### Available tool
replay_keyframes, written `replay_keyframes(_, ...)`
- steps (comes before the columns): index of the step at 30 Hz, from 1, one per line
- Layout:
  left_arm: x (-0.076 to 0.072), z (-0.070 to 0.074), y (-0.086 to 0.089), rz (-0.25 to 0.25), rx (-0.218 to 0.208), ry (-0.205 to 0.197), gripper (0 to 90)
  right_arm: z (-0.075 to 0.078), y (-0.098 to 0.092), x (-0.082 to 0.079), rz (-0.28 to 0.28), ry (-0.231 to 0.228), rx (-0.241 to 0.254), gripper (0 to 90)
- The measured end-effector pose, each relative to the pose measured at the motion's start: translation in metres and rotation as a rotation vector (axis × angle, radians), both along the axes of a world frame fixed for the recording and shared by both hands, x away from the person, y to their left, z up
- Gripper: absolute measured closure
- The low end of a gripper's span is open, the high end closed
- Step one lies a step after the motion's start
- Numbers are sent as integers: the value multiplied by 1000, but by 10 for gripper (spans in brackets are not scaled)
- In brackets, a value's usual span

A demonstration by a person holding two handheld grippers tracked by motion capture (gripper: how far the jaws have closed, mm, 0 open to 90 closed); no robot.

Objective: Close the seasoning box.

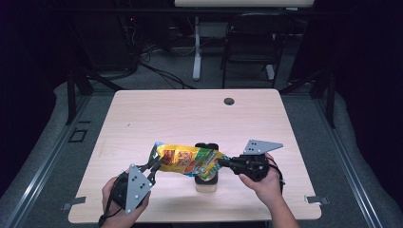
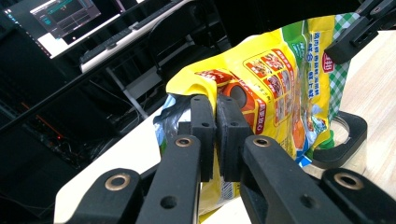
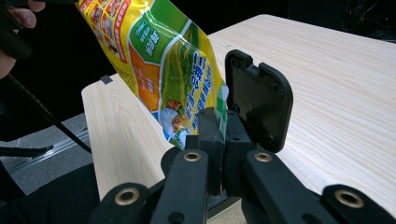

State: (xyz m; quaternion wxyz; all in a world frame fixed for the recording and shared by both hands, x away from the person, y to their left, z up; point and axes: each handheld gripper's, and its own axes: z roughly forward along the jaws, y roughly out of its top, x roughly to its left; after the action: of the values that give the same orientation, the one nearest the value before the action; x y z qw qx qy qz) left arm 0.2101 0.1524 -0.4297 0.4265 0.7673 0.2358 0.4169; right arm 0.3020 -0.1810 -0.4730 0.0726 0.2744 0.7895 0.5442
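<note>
Both grippers' jaws pinch yellow snack bag [image 1: 186,160] ends.

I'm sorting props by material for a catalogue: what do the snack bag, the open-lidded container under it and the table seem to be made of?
Snack bag: thin glossy plastic film, judging by its creases and sheen. Container: apparently a clear plastic body with a matte black, rigid lid, probably plastic. Table: pale wood-grain top, perhaps laminate, with a smooth, low-sheen surface.

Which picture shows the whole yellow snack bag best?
The high view: the snack bag spans between both grippers, end to end. The left gripper view shows its pinched yellow end close up; the right gripper view shows its green end.
</note>
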Motion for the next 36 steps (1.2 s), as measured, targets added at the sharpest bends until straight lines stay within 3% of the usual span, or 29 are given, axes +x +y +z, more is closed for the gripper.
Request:
replay_keyframes(13,-1,3,-2,-13,12,-1,875,-2,2,-1,-42,-27,0,894)
replay_keyframes(28,0,6,-3,-14,18,-11,875,2,0,-2,-50,-45,-1,898)
replay_keyframes(36,0,1,-2,-9,13,-4,874,-1,1,-1,-41,-29,-20,897)
